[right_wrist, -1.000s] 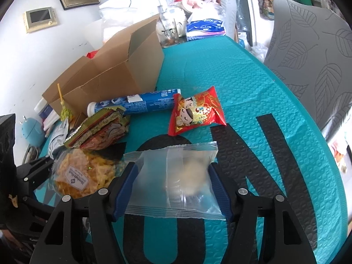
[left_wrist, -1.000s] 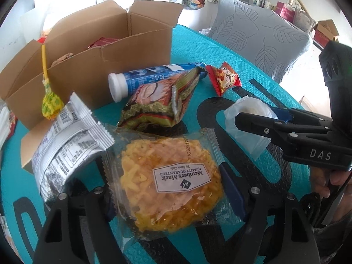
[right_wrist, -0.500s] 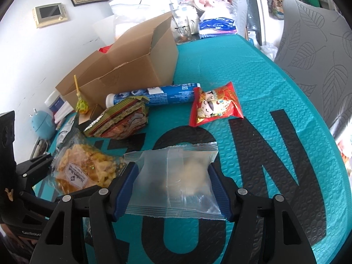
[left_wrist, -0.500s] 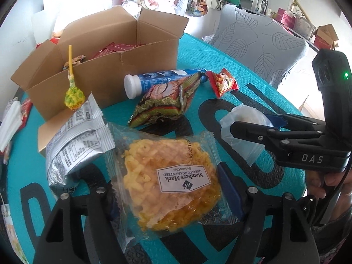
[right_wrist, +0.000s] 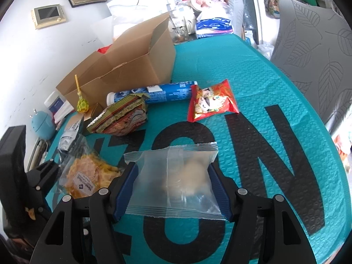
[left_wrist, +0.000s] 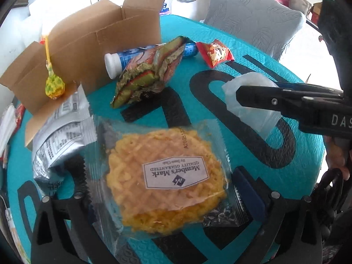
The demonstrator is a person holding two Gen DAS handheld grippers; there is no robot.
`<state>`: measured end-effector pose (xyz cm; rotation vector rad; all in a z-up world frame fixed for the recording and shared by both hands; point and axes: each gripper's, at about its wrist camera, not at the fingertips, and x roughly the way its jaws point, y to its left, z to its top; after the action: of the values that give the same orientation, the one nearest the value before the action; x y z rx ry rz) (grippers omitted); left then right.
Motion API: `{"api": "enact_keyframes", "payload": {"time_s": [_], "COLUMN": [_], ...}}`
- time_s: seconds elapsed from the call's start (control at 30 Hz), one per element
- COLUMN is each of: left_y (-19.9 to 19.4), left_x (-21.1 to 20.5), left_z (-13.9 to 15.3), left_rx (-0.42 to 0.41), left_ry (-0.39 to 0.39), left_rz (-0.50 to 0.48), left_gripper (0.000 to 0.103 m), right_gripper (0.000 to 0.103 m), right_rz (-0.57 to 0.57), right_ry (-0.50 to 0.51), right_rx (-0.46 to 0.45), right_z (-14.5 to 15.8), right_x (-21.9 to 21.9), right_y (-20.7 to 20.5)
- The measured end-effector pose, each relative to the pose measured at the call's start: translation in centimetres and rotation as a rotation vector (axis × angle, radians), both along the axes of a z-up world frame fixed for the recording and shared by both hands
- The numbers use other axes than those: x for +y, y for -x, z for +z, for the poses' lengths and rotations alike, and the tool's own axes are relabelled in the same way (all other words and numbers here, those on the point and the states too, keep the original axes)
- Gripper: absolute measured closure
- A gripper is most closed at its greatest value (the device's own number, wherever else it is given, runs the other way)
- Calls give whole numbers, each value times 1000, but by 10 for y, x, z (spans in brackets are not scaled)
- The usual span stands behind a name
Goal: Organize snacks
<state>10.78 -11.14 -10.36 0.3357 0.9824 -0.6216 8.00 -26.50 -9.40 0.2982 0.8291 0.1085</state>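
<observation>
Right now the left gripper (left_wrist: 162,176) is clamped on the yellow noodle packet (left_wrist: 165,176), and the right gripper (right_wrist: 173,187) on a clear bag (right_wrist: 176,180), both in front of the cardboard box (right_wrist: 123,66). Red wrappers barely show inside the box.

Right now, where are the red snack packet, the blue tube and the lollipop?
red snack packet (right_wrist: 212,103), right wrist view, printed front face.
blue tube (right_wrist: 167,91), right wrist view, mid-body.
lollipop (left_wrist: 54,85), left wrist view, wrapped yellow head.
</observation>
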Motion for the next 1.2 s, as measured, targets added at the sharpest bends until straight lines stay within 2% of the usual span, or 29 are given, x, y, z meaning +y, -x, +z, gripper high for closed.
{"api": "enact_keyframes", "payload": {"time_s": [0.2, 0.3, 0.47, 0.83, 1.2], "left_y": [1, 4, 6, 14, 23], "left_x": [3, 11, 16, 29, 51], "left_z": [0, 3, 5, 33, 86], "left_rx": [-13, -43, -61, -60, -200], "left_ry": [10, 39, 52, 128, 181], "left_rz": [5, 17, 1, -1, 39], "left_gripper": [0, 17, 23, 24, 24], "right_gripper": [37, 37, 37, 37, 37], "right_rz": [-4, 4, 16, 42, 85], "right_ry": [-3, -1, 0, -3, 28], "right_rx": [2, -1, 8, -31, -146], "right_z": [-1, -1, -4, 10, 51], "right_x": [-4, -3, 1, 11, 28], "right_y": [1, 1, 0, 6, 4]}}
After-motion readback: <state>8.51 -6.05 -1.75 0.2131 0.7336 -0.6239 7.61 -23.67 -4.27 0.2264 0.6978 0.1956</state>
